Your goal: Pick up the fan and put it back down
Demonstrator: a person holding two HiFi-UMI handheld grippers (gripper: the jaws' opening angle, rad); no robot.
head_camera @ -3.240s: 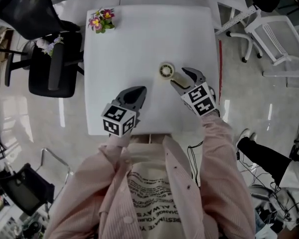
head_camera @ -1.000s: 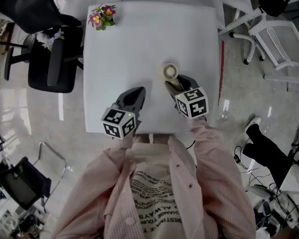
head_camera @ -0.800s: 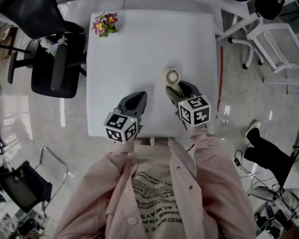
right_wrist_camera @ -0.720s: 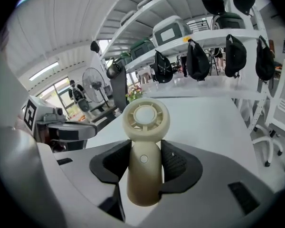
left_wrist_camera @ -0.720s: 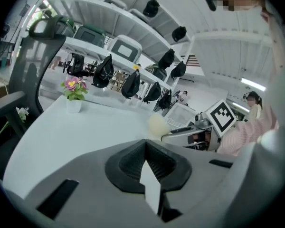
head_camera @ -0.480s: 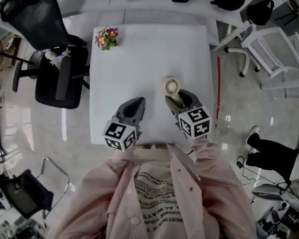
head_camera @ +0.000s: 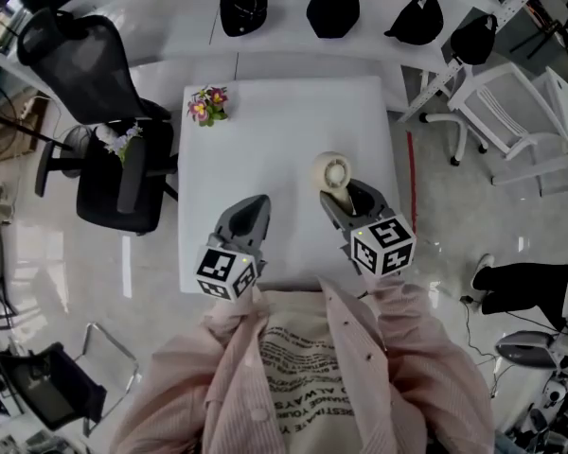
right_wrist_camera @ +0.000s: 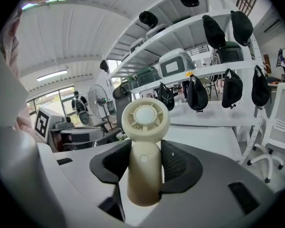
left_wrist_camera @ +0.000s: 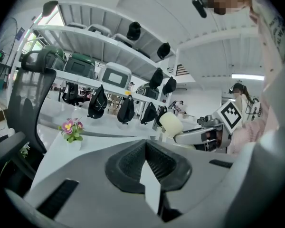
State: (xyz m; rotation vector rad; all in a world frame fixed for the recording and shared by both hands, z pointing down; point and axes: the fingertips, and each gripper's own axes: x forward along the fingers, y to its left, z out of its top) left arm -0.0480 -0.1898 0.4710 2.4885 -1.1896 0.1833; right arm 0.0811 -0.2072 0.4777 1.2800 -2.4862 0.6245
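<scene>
One gripper, my right, holds the fan above the table; my left is closed, empty. Next I set it down softly.

A white table stands on a glossy pale floor. At its far left corner sits a small pot of pink and yellow flowers. Left of the table are a black mesh-backed office chair and a second black chair, with a sprig of pale flowers near them. Beyond the table four black bags, or perhaps caps, hang in a row from a white shelf rack. A white chair stands to the table's right.
</scene>
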